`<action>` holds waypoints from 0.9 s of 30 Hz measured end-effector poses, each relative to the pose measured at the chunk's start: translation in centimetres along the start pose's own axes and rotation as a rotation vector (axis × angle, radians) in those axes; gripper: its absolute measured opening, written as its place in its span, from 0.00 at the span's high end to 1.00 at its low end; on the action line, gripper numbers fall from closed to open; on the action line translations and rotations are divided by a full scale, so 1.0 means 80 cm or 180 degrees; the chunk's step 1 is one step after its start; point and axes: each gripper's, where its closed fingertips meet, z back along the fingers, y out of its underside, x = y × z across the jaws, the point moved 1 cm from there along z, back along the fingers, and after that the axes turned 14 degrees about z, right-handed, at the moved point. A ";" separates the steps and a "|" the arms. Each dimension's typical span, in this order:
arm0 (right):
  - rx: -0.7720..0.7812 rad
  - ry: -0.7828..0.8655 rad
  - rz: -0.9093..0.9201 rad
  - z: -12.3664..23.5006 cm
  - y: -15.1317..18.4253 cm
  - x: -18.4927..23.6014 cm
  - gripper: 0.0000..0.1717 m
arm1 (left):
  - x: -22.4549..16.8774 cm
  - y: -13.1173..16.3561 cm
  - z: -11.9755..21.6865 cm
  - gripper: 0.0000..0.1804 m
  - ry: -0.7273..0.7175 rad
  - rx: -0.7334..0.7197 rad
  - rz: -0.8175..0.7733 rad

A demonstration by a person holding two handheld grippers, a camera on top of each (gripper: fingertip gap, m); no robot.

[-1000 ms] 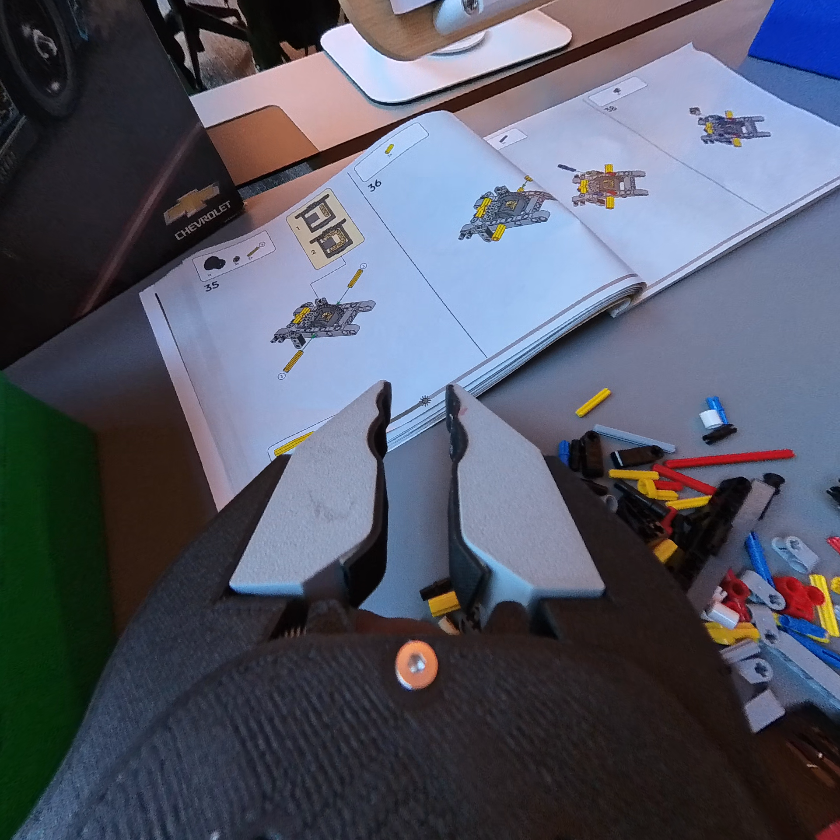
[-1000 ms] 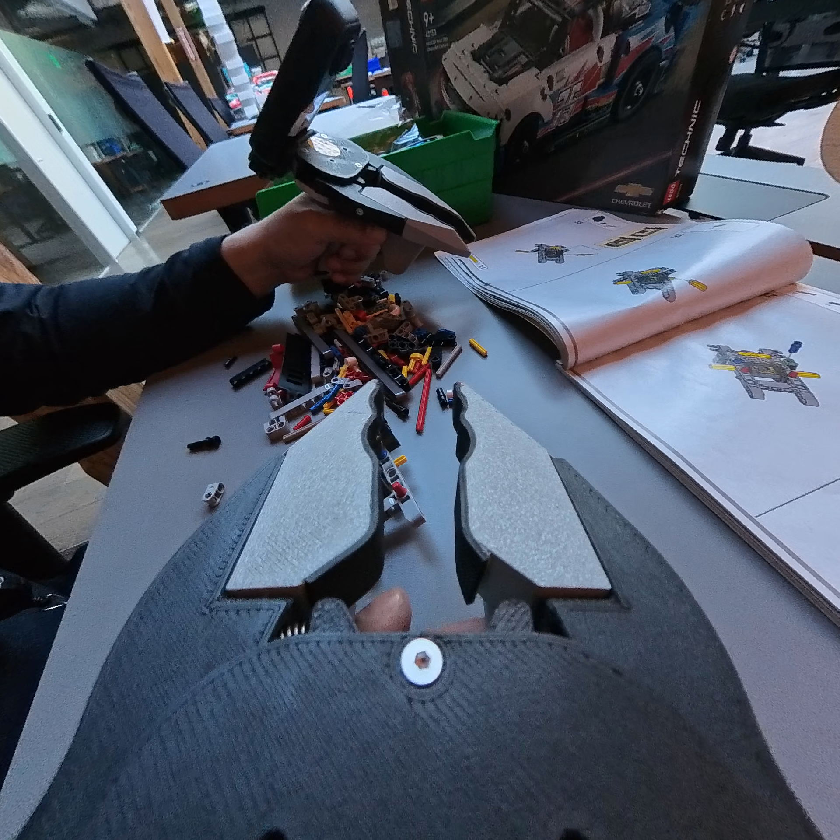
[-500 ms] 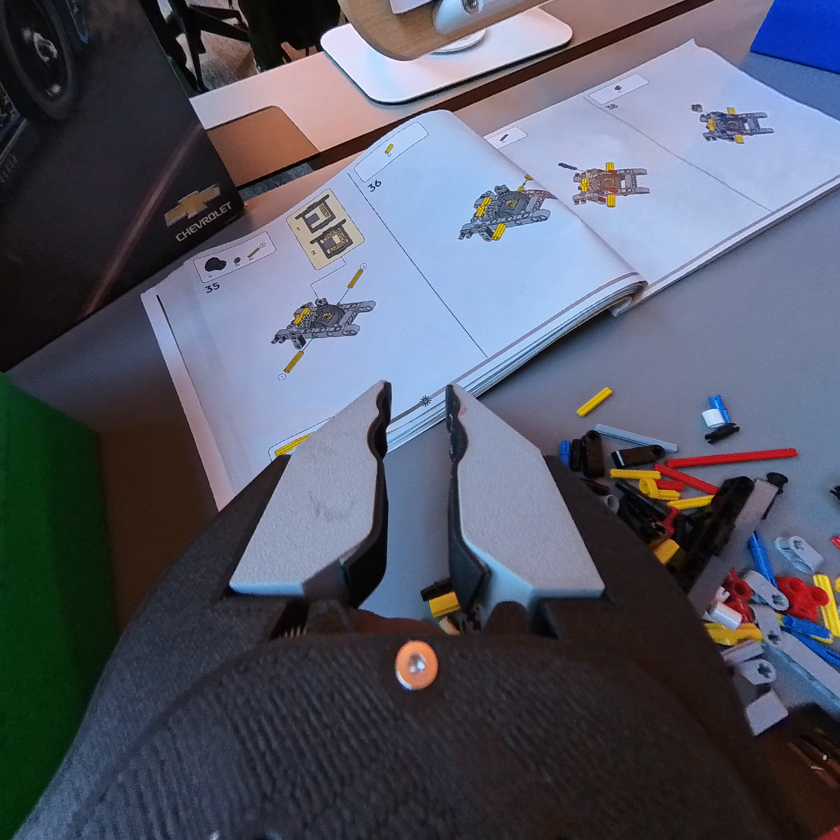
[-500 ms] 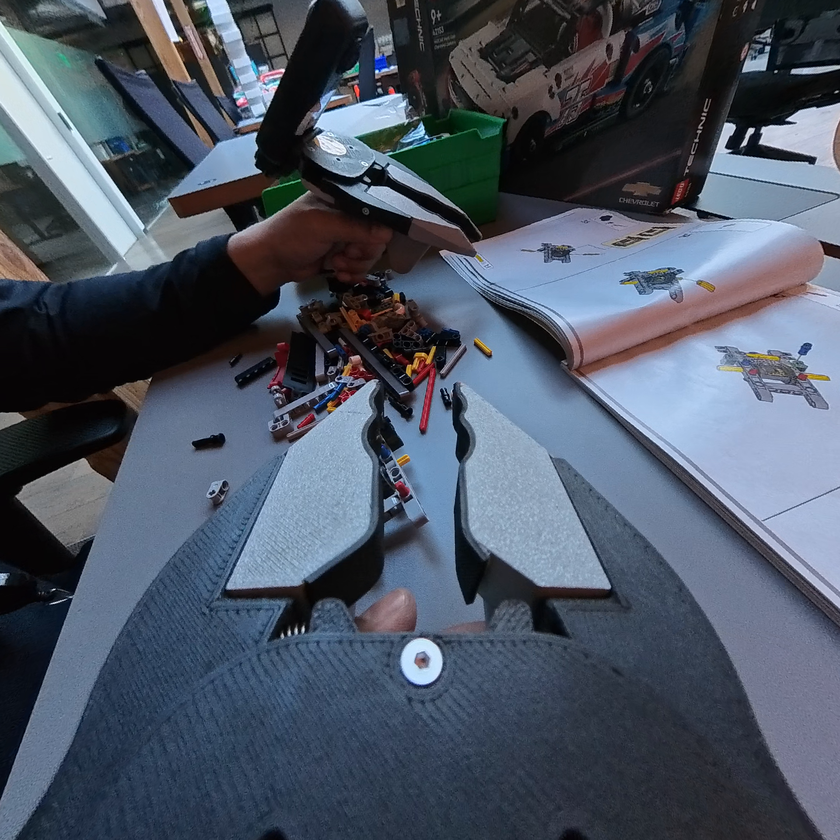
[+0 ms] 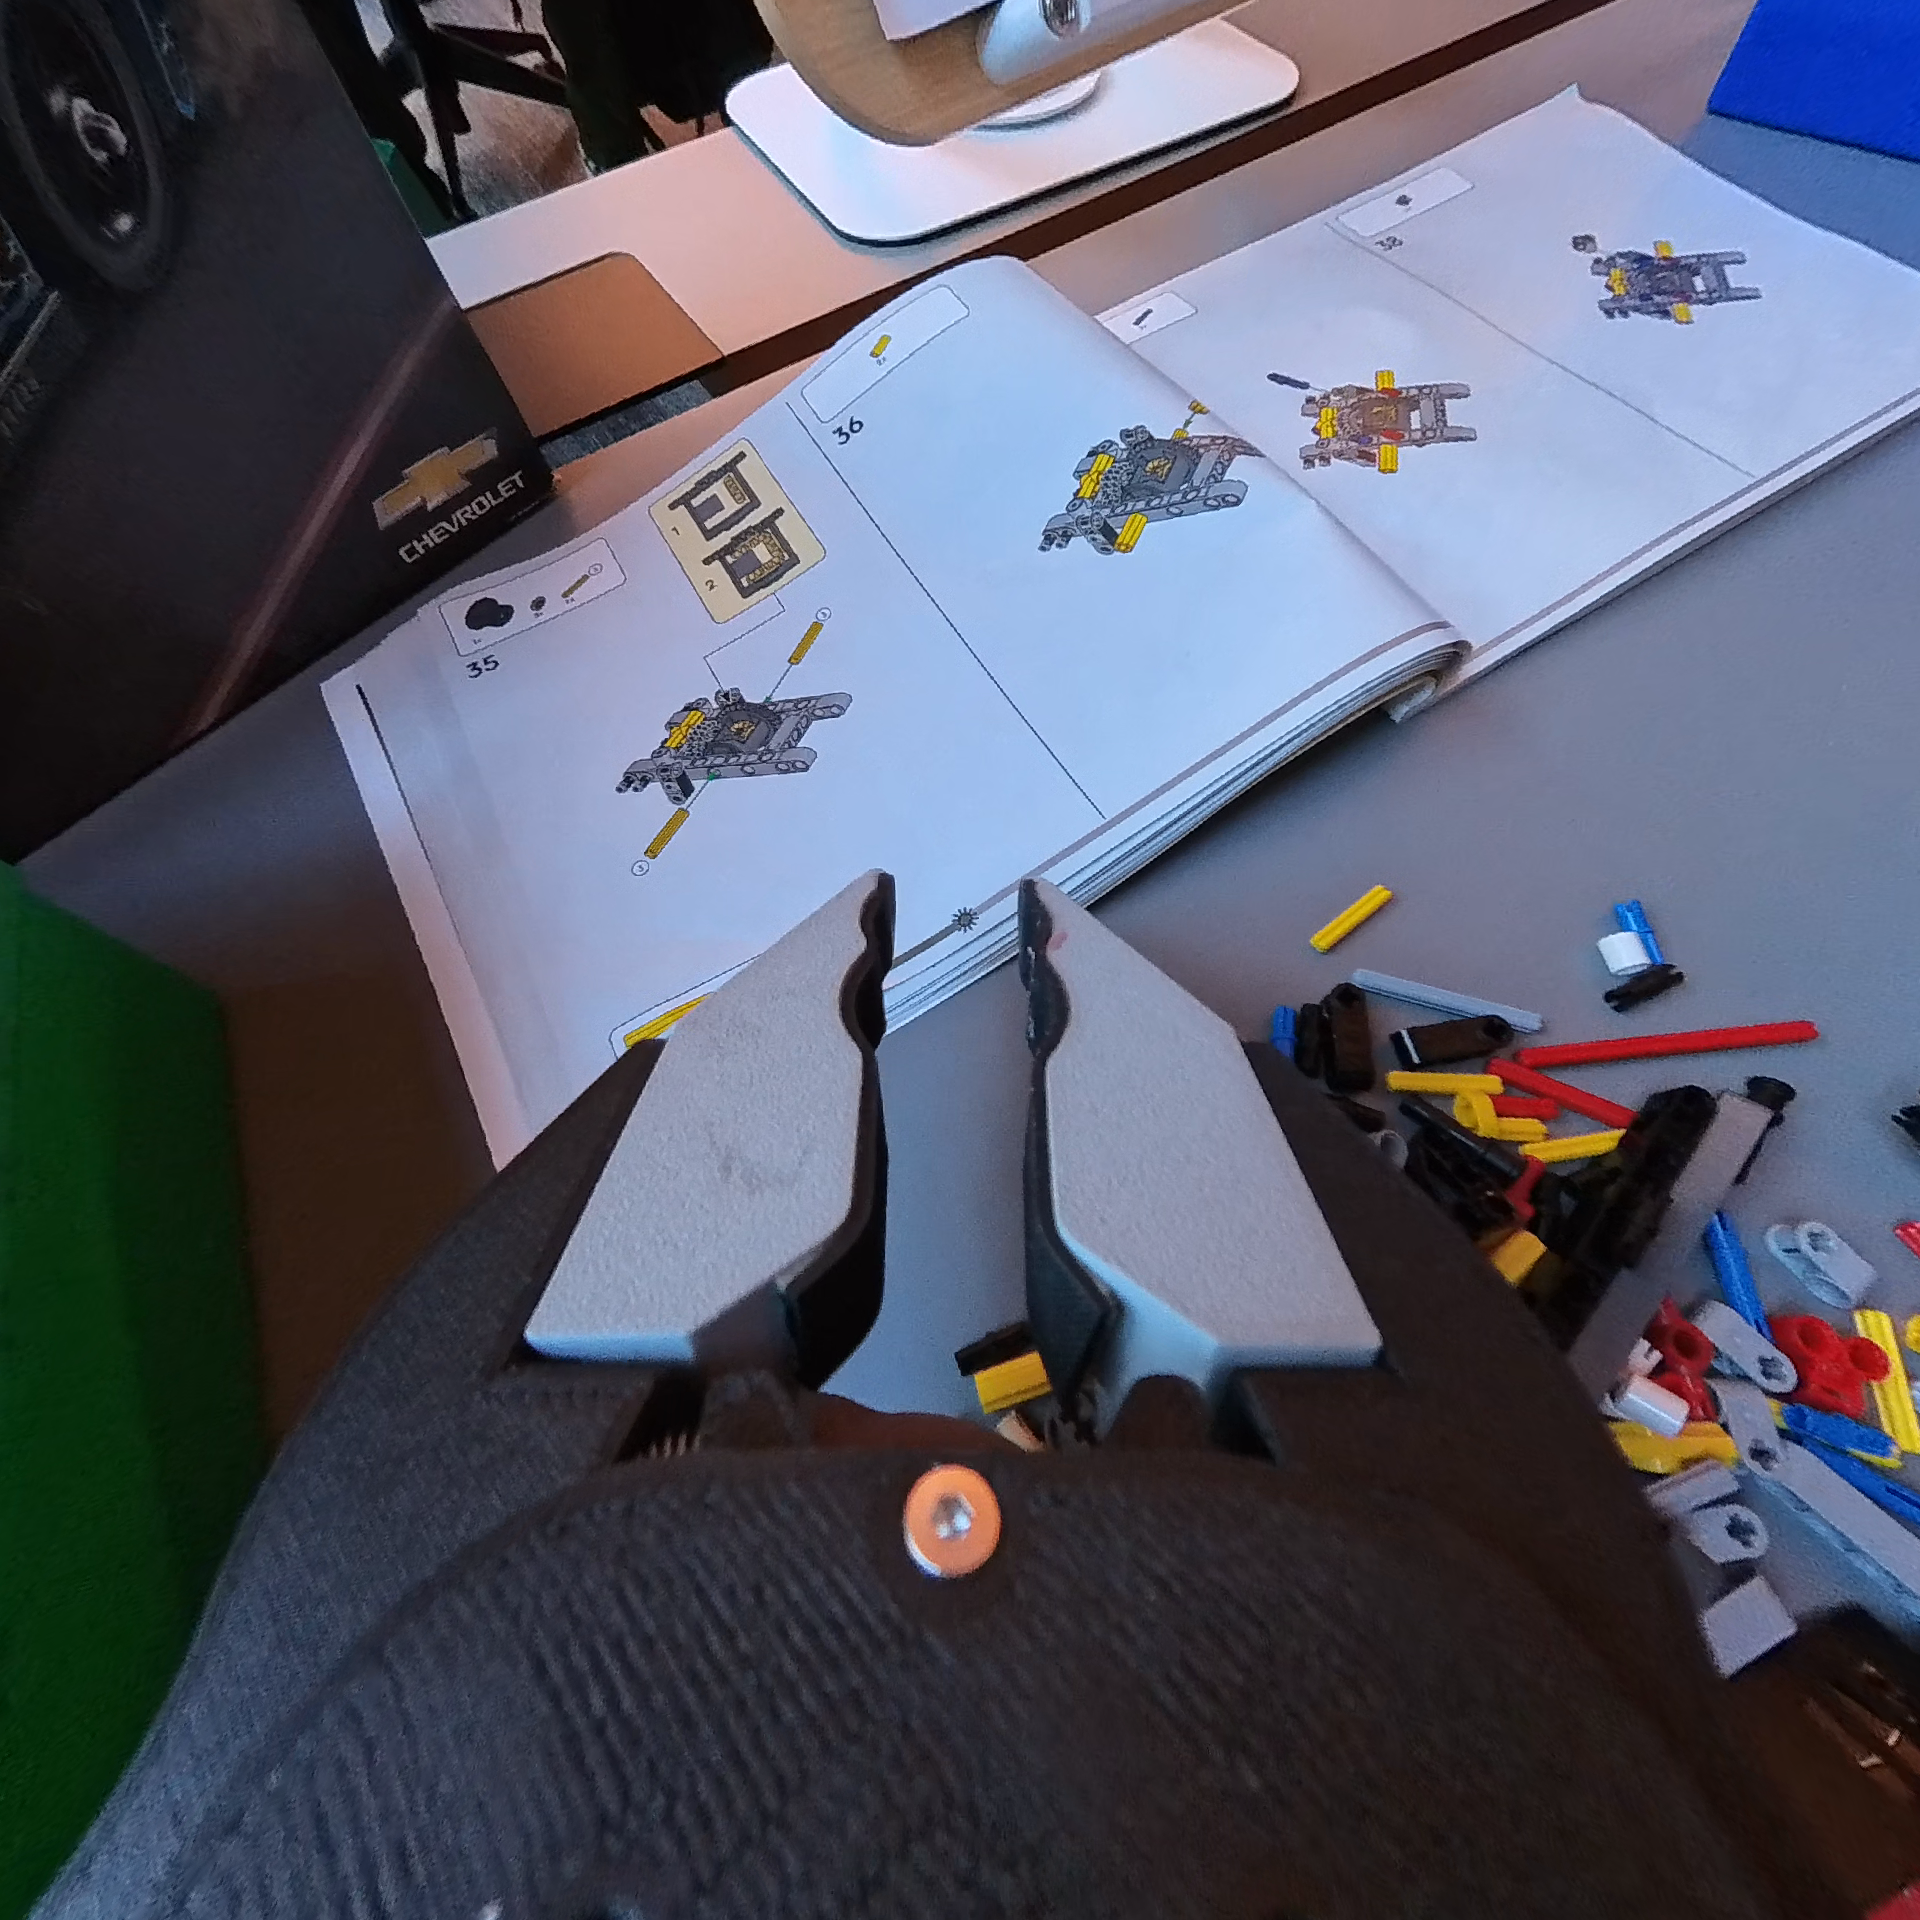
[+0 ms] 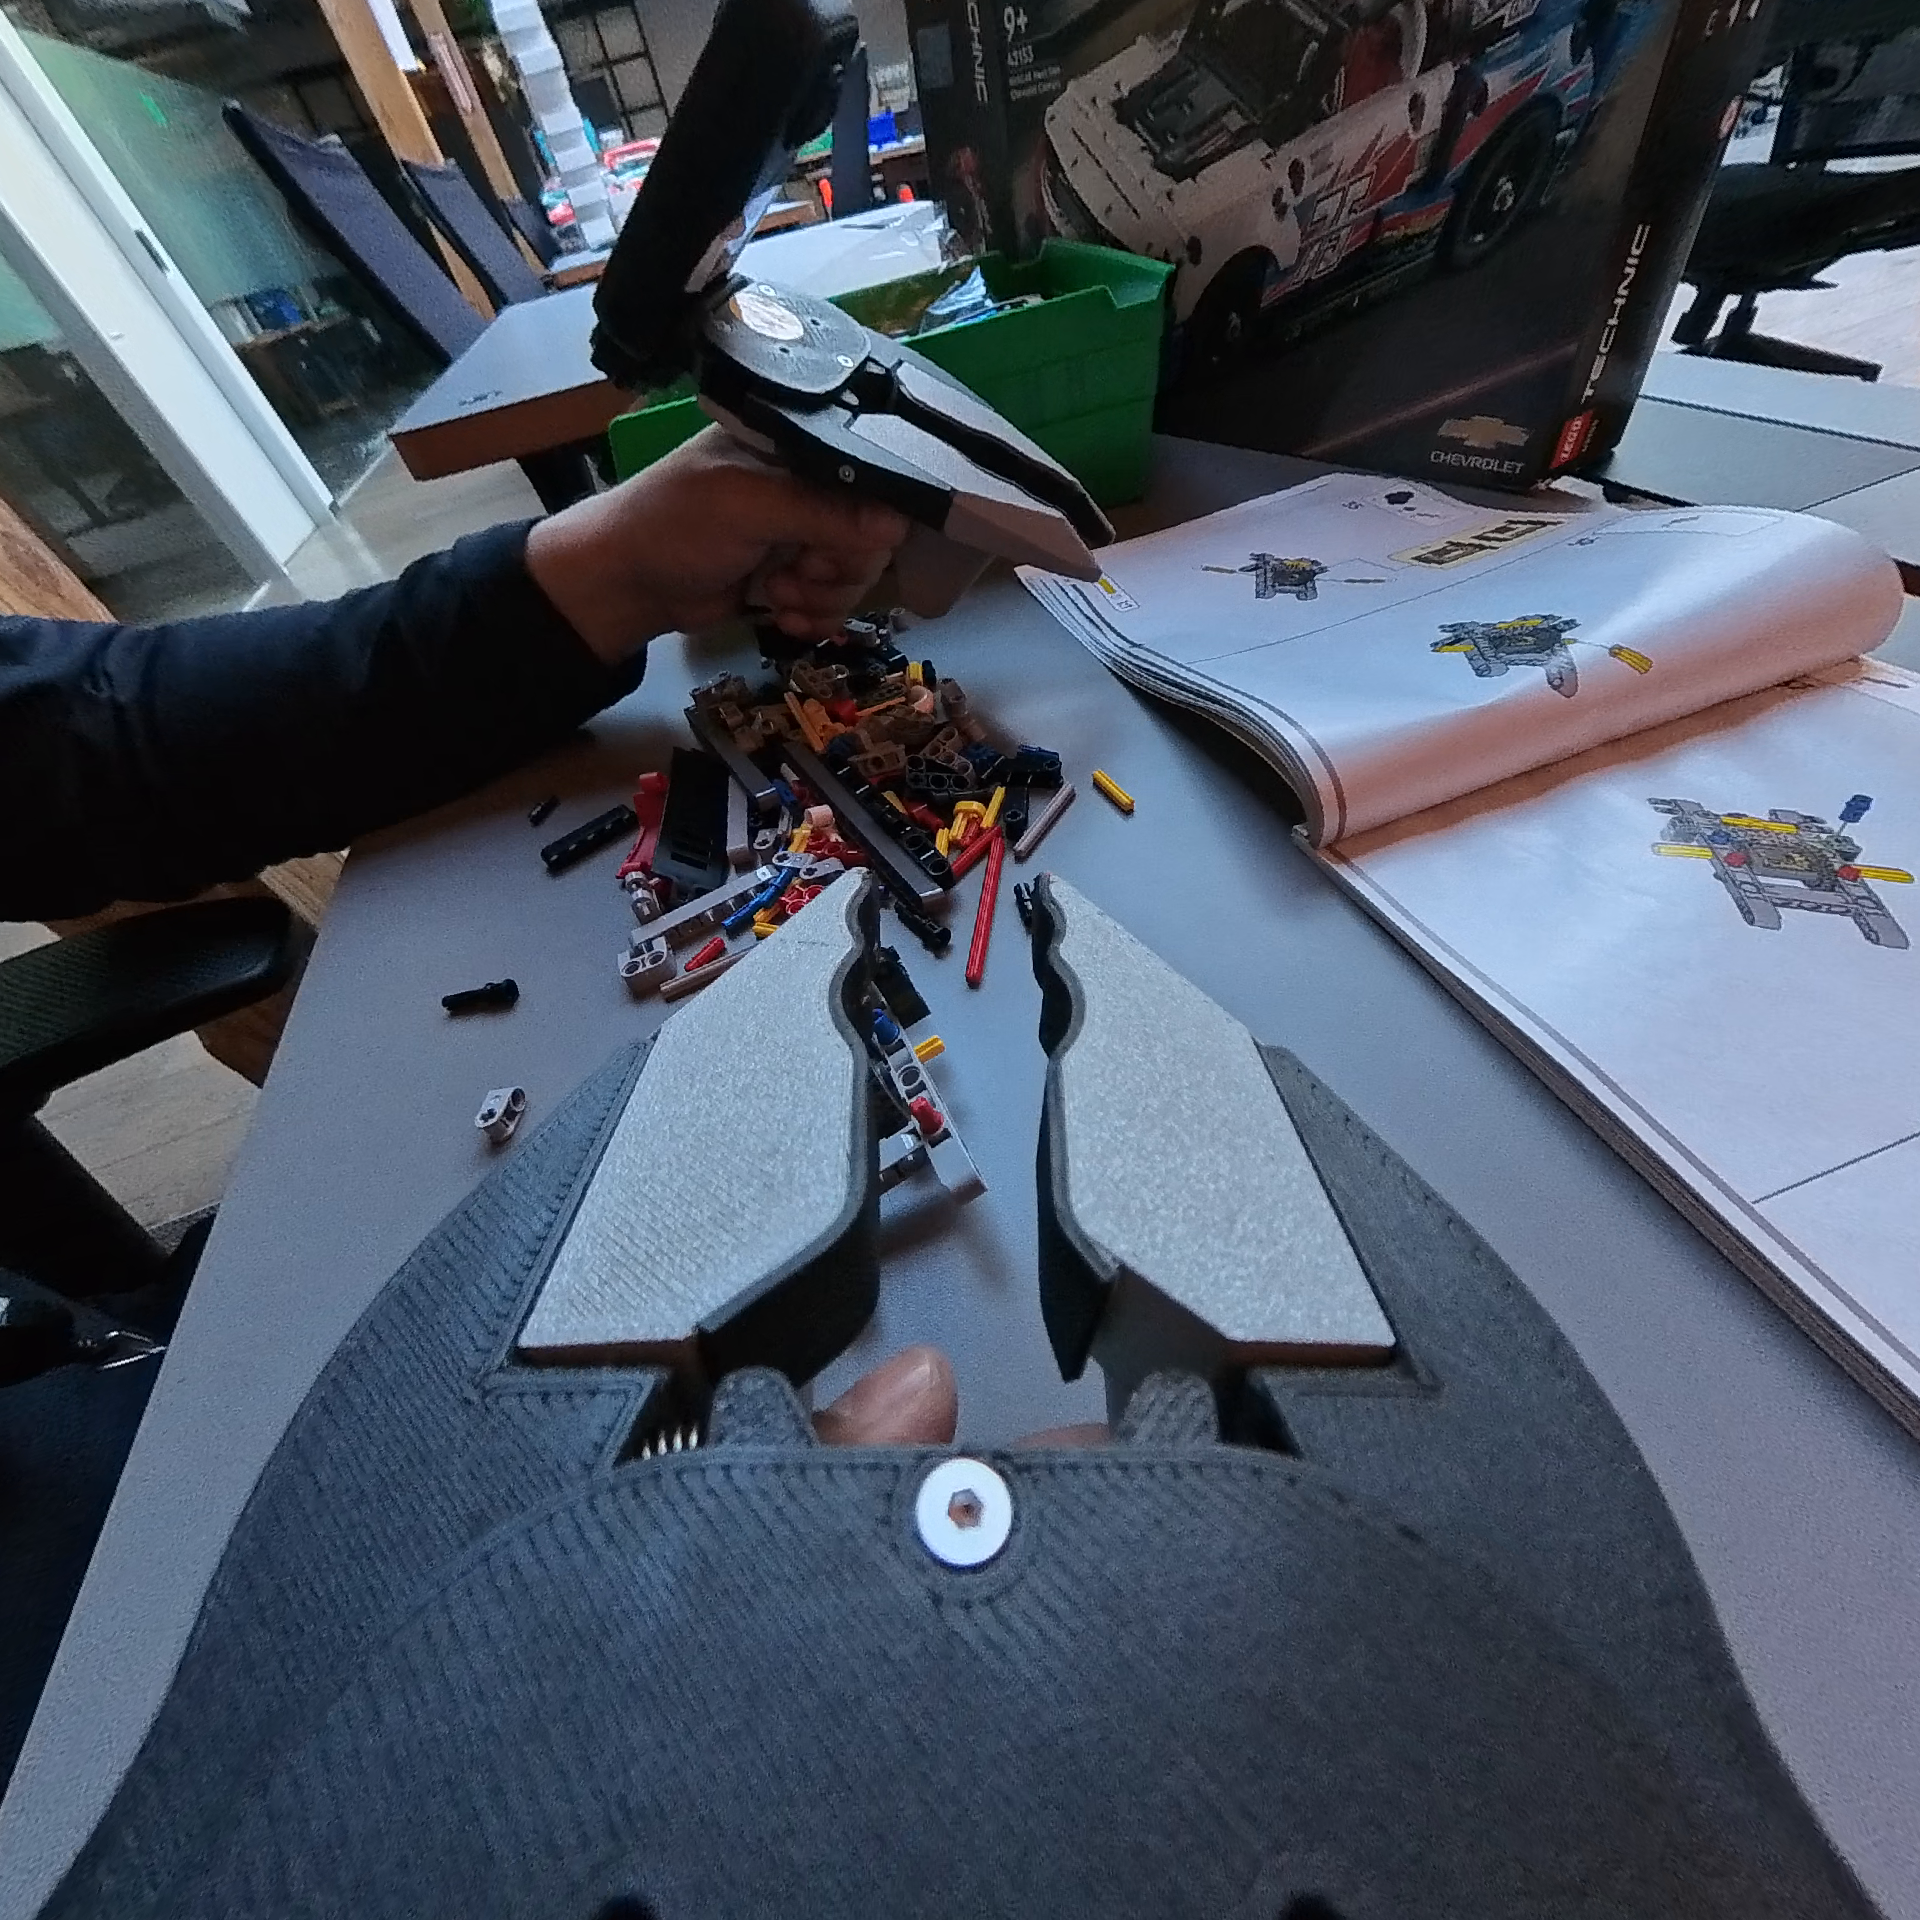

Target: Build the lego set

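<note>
A: Right wrist view first, biggest things down. What carries it all?

B: 1 grey bench (image 6: pixel 1226 997). On it lies 1 open instruction booklet (image 6: pixel 1621 935), with 1 dark toy-car box (image 6: pixel 1382 260) standing behind it and 1 green bin (image 6: pixel 1049 353) beside the box.

A: And the arms?

B: 1 dark-sleeved arm reaches in from the left; its hand (image 6: pixel 717 540) grips the left hand-held gripper (image 5: pixel 956 914) from below, raised above the bench and tilted down, tips over the booklet's near corner. The right hand-held gripper (image 6: pixel 951 904) is held low over the bench, aimed forward at the parts.

A: Are they holding anything?

B: Neither. Both have their 2 fingers parted by a narrow gap with only bench or page showing between the tips.

A: Smaller things?

B: 1 pile of mixed building pieces (image 6: pixel 842 790), too many to count, just ahead of the right one. 1 long red axle (image 6: pixel 985 909) lies at its edge, 1 short yellow axle (image 6: pixel 1112 790) apart near the booklet, and 1 black pin (image 6: pixel 480 997) alone on the left.
</note>
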 end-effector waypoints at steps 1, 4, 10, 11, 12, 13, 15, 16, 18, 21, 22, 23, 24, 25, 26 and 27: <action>0.0000 -0.0003 0.0000 0.000 0.000 0.000 0.85 | 0.000 0.000 0.000 0.88 0.0000 0.0000 -0.0001; 0.0001 -0.0012 -0.0001 0.000 0.000 0.001 0.85 | -0.001 0.000 0.000 0.88 0.0002 0.0007 -0.0007; 0.0007 -0.0018 0.0020 0.000 0.000 0.002 0.85 | 0.000 0.000 0.000 0.88 0.0002 0.0005 0.0000; 0.0006 -0.0019 0.0021 0.000 0.000 0.002 0.85 | 0.000 0.000 0.000 0.88 0.0000 0.0007 -0.0001; 0.0006 -0.0020 0.0022 0.000 0.000 0.002 0.85 | 0.000 0.001 -0.001 0.88 -0.0001 0.0008 -0.0002; 0.0006 -0.0022 0.0023 0.000 0.000 0.002 0.85 | 0.000 0.001 -0.001 0.88 0.0000 0.0011 -0.0004; 0.0006 -0.0020 0.0033 0.000 0.000 0.003 0.85 | -0.001 0.001 -0.001 0.88 -0.0004 0.0013 -0.0014; 0.0006 -0.0020 0.0037 0.000 0.000 0.003 0.85 | -0.001 0.001 0.000 0.88 -0.0008 0.0009 -0.0019; 0.0008 -0.0019 0.0041 0.000 0.000 0.003 0.85 | -0.001 0.000 0.000 0.88 -0.0008 0.0002 -0.0024; 0.0007 -0.0016 0.0043 0.000 0.000 0.003 0.85 | 0.000 -0.001 0.001 0.88 -0.0022 -0.0007 -0.0024; 0.0008 -0.0016 0.0046 0.000 0.000 0.003 0.85 | 0.001 -0.001 0.001 0.88 -0.0029 -0.0012 -0.0024; 0.0011 -0.0017 0.0050 0.000 0.000 0.003 0.85 | 0.002 -0.001 0.001 0.88 -0.0036 -0.0015 -0.0025; 0.0013 -0.0019 0.0055 -0.001 0.000 0.003 0.85 | 0.002 -0.002 0.001 0.88 -0.0045 -0.0019 -0.0032; 0.0018 -0.0021 0.0061 -0.001 0.000 0.004 0.85 | 0.002 -0.002 0.002 0.88 -0.0056 -0.0028 -0.0048; 0.0022 -0.0022 0.0065 -0.001 0.000 0.004 0.85 | 0.002 -0.003 0.002 0.88 -0.0063 -0.0046 -0.0076; 0.0025 -0.0022 0.0068 -0.001 0.000 0.004 0.85 | 0.001 -0.004 0.002 0.88 -0.0063 -0.0063 -0.0106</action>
